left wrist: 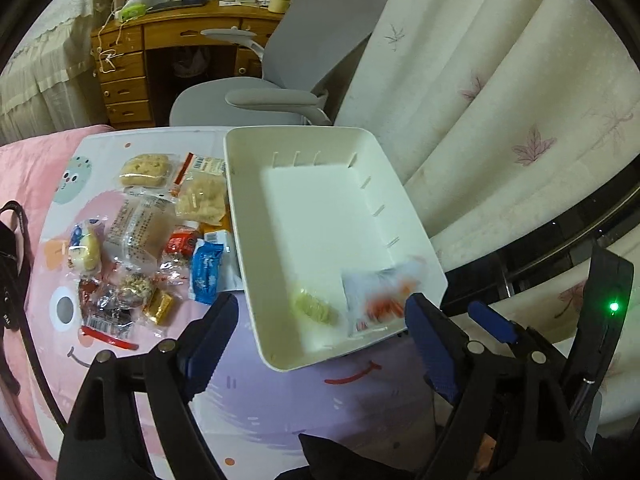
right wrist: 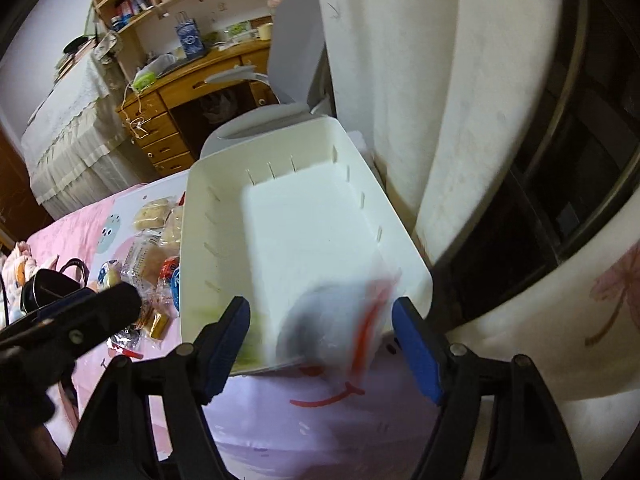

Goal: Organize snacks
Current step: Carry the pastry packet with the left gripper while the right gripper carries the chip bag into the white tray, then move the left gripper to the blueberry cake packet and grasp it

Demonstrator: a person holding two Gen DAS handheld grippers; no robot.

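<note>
My right gripper is wide open over the bin's near end, holding nothing. The clear red-printed packet between its fingers is blurred; I read it as dropping in, can't confirm. Left gripper is also wide open and empty, just short of the bin's near rim. In the bin's near end sits a green snack beside the packet; the far end is bare. The remaining snack pile lies on the mat along the bin's left wall, blue pack touching it. For the next pick I'd take the blue pack first: nearest, grip across its short side. Place toward the far end so the near end doesn't stack up.
</note>
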